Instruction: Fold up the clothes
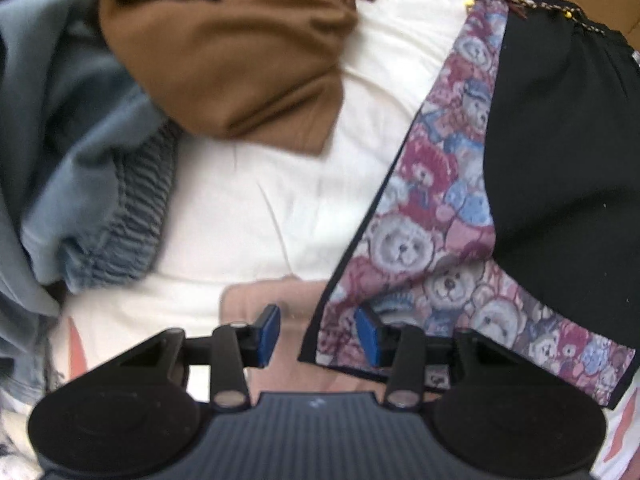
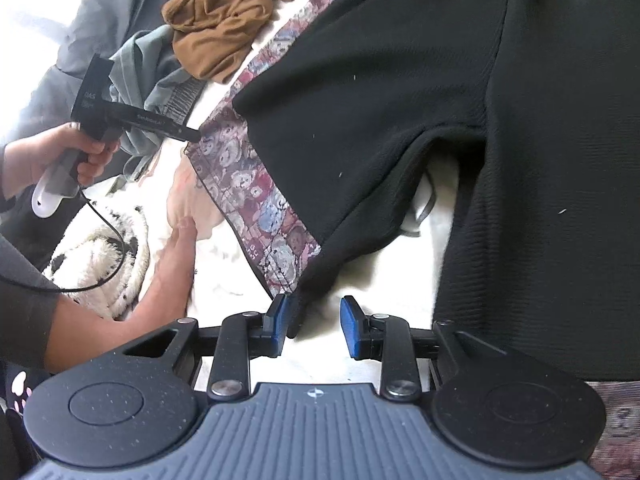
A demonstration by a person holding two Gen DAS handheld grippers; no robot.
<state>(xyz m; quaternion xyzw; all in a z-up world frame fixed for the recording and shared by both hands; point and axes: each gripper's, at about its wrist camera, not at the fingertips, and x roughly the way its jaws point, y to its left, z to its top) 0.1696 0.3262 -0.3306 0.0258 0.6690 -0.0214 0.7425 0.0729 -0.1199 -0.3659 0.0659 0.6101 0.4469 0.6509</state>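
The left tongs (image 1: 317, 336) are gaping open over the corner of the bear-print cloth (image 1: 436, 216); the right tongs (image 2: 314, 326) are also spread, the black garment's (image 2: 400, 100) hem lying just beside one pad (image 2: 280, 318). Both are lying on the white bed sheet (image 1: 260, 208), near a brown garment (image 1: 240, 52).

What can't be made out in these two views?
- Black garment with teddy-bear print panel: full shape cut off by top and right edges, both views.
- Grey-blue garment with ribbed cuff: blurred, runs off left edge, left wrist view.
- Right gripper: jaws open; contact with the black hem unclear.
- Crumpled brown cloth: type unidentifiable.
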